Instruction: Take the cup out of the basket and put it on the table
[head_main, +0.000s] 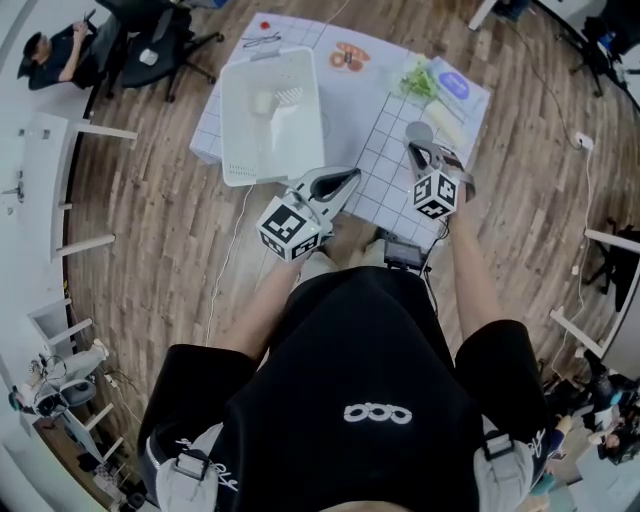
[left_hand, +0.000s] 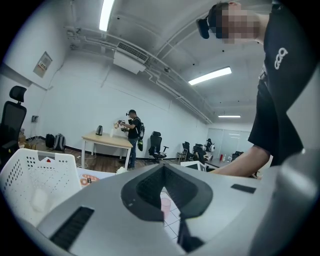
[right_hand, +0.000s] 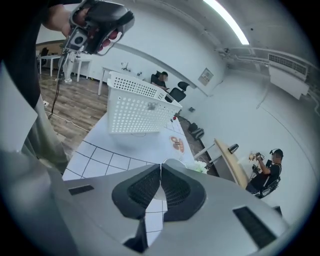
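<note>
The right gripper (right_hand: 160, 167) is pinching the rim of the pale, see-through cup (head_main: 418, 130), its fingers pressing together on the thin wall so that hardly any gap is showing between them. The cup is sitting outside the white perforated basket (head_main: 270, 155), off to the basket's right, over the grid-marked worktop (head_main: 375, 125); whether its base is touching the surface cannot be told. The left gripper (head_main: 353, 174) is hovering by the basket's near corner with its fingers together and nothing between them, pointing toward the cup, which is showing small and pinkish beyond their tips. Two pale things are lying inside the basket.
</note>
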